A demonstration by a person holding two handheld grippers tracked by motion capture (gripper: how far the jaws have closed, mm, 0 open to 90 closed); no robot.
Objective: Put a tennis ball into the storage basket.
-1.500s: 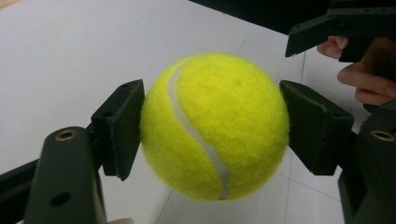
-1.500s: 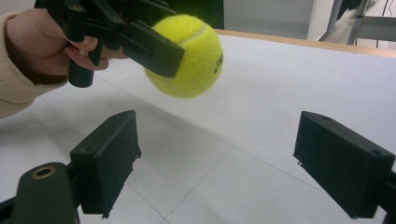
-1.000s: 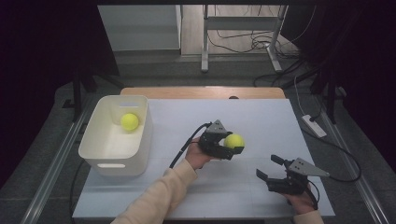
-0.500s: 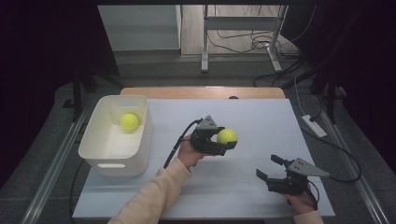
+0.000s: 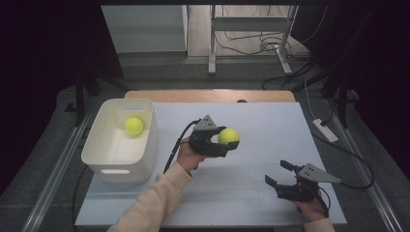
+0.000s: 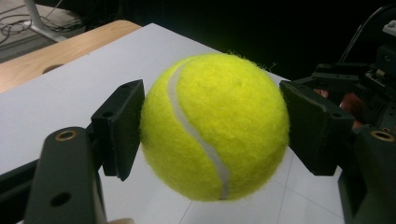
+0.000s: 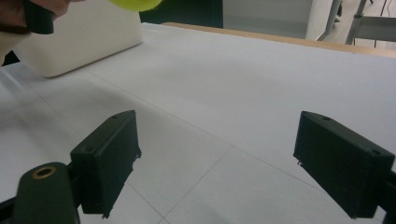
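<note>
1. Tennis ball, fuzzy yellow-green with a pale curved seam (image 6: 214, 126), sits clamped between the two black pads of the left gripper (image 5: 227, 140), one pad pressed against each side of it.
2. In the high view that ball (image 5: 228, 137) is lifted clear of the desk, above the middle of the white sheet.
3. The person's left hand (image 5: 186, 155) grips the body of the left gripper, and a cream sleeve (image 5: 147, 205) runs back from it to the bottom edge; a black cable trails from the gripper toward the box.
4. To the left stands a white rectangular plastic box (image 5: 101, 152) with a handle slot in its near wall; a second yellow-green tennis ball (image 5: 134, 126) lies inside, toward its far end.
5. The right gripper (image 5: 283, 175) rests low near the front right of the white-covered desk (image 5: 270, 121), well apart from the held ball; its jaws stand wide apart with nothing but bare sheet between them.
6. A strip of wooden desk edge (image 5: 212, 95) shows beyond the white sheet.
</note>
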